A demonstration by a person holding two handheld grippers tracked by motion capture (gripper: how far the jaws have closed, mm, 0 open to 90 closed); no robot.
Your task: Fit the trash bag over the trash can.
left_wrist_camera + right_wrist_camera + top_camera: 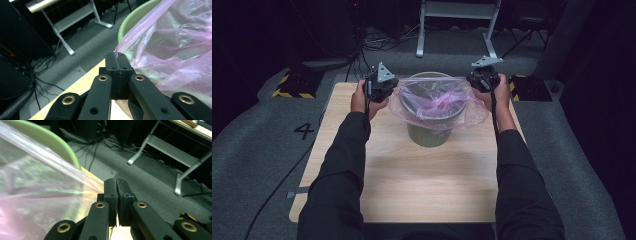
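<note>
A green bin (pixel 429 135) stands near the far edge of the wooden table (pixel 412 180). A thin pink plastic bag (pixel 437 102) is spread over its mouth and sags inside. My left gripper (pixel 388 89) is shut on the bag's left edge, beside the bin's rim (pixel 130 20); the film (pixel 175 47) runs out from between the closed jaws of the left gripper (pixel 116 53). My right gripper (pixel 476 80) is shut on the bag's right edge, and the bag (pixel 37 190) stretches taut from the right gripper (pixel 116 180) over the green rim (pixel 57 142).
Grey carpet surrounds the table. A white metal stand (pixel 457 30) and loose cables (pixel 382 42) lie beyond the far edge. Yellow-black striped blocks (pixel 294 85) sit on the floor at both far corners. The near half of the tabletop lies bare between the person's forearms.
</note>
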